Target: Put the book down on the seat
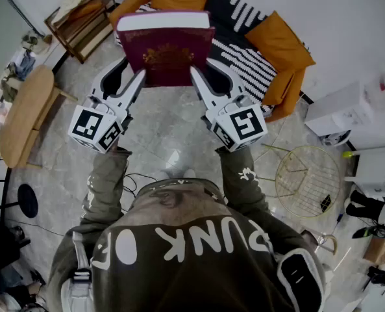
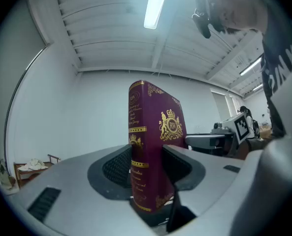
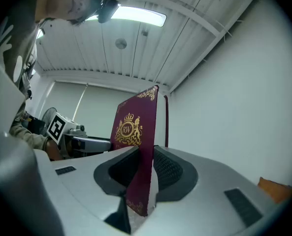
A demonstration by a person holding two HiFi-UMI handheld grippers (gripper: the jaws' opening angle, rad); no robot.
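A thick maroon book [image 1: 169, 54] with gold crest and white page edges is held upright in the air between both grippers. It hangs over the floor, just in front of the orange sofa seat [image 1: 247, 60] covered by a black-and-white striped blanket. My left gripper [image 1: 130, 73] is shut on the book's spine side [image 2: 153, 141], with both pads pressing on it. My right gripper [image 1: 205, 73] is shut on the opposite edge, where the cover [image 3: 136, 132] sits pinched between its pads. In each gripper view the other gripper shows behind the book.
A wooden shelf [image 1: 82, 18] stands at the back left, with a round wooden table [image 1: 26, 109] along the left. A gold wire side table [image 1: 307, 181] and white boxes [image 1: 348, 109] stand at the right. Cables lie on the marble floor near my feet.
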